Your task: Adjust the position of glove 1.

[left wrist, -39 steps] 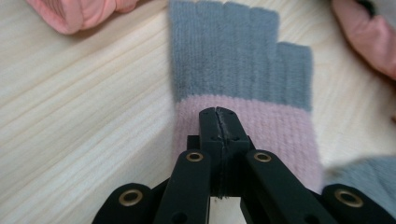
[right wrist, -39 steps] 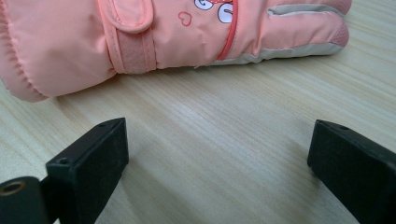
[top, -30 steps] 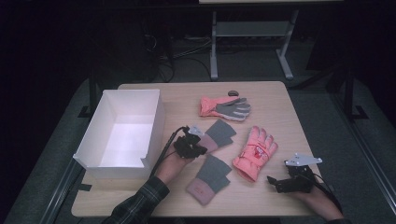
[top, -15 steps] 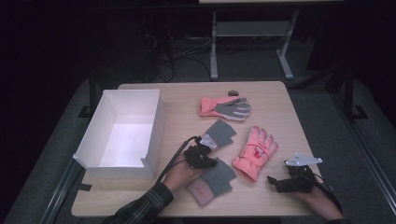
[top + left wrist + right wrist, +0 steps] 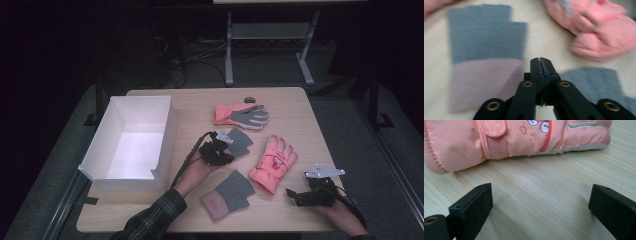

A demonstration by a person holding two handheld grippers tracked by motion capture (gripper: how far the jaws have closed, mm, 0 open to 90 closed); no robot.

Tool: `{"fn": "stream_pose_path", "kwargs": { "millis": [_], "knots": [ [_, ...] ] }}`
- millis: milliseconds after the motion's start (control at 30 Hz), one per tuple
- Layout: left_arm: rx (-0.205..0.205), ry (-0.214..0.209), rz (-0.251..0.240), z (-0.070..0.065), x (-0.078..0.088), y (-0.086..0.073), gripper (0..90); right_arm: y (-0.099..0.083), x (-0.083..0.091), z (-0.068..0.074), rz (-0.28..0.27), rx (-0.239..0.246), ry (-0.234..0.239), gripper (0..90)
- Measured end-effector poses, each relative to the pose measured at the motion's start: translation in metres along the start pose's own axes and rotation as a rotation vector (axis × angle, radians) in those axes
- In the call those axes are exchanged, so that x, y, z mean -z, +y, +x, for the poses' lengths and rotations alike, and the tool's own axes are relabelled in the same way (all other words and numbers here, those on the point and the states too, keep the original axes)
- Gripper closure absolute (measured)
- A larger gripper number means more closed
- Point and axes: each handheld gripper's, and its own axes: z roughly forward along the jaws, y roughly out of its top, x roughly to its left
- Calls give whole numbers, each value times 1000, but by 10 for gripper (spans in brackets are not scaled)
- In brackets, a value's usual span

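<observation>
Left gripper [image 5: 226,141]: we see jaws together, nothing between, over grey knit glove [image 5: 239,142] mid-table | long axis near-left to far-right, pink cuff [image 5: 484,82] nearest us | right gripper [image 5: 300,196]: jaws apart, near-right, beside pink ski glove [image 5: 274,163]

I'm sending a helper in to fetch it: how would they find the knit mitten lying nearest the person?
Start at the white box on the table's left side, then look right along the near edge. The mitten lies there, flat, grey with a pink cuff. The puffy pink glove beside it is padded and has full fingers.
</observation>
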Motion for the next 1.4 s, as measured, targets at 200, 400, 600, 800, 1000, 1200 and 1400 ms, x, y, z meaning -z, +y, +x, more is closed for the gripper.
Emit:
{"fn": "stream_pose_path", "kwargs": {
  "millis": [200,400,600,800,1000,1200,1400],
  "knots": [
    [36,55,-8,33,-14,9,692,0,0,0,0,-3,0,47],
    [25,71,0,42,-29,8,567,0,0,0,-1,-5,0,49],
    [29,57,5,41,-35,6,642,0,0,0,-1,-5,0,49],
    [47,39,-3,46,-33,3,810,0,0,0,-1,-5,-1,49],
    [94,1,-28,47,-30,1,850,0,0,0,-1,-5,-1,49],
    [110,-5,-41,50,-22,2,852,0,0,0,-1,-6,-1,49],
    [138,-5,-69,47,-8,2,851,0,0,0,-1,-6,-1,49]
  ]
}}
